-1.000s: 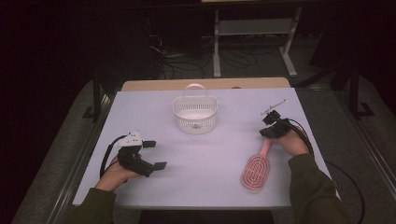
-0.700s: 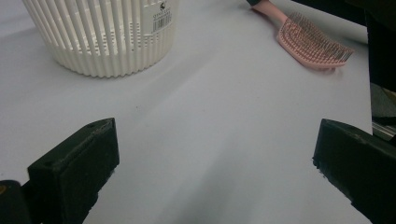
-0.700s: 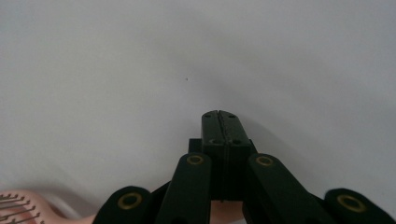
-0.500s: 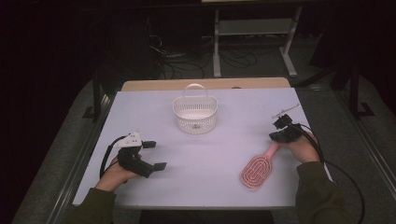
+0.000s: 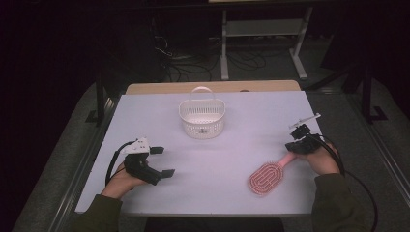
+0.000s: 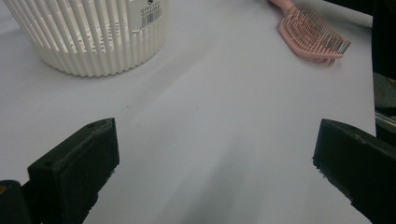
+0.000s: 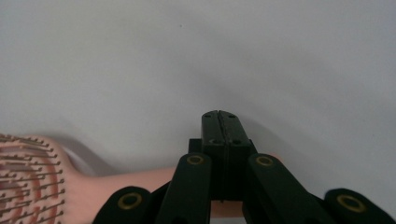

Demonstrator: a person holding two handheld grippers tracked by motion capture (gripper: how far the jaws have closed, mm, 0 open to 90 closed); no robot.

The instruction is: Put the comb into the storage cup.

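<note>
Jaws of your right gripper point(image 7: 219, 114) were pressed fully together with nothing between them, and they rested across the pink handle of the hairbrush point(image 5: 267, 177) — so you were not grasping it, it seemed more that you pushed or pinned the handle against the white table point(image 5: 232, 159). The brush lay flat near the right front corner, bristles up, its head pointing toward you and its handle running up to your right hand point(image 5: 321, 157). Your left gripper point(image 6: 215, 172) waited low over the table with its jaws spread wide and empty, aimed at the brush and the basket — probably ready to help. The white slatted basket point(image 5: 202, 118) stood upright at the middle back of the table, handle raised, well apart from the brush. Nothing could be seen inside it.
</note>
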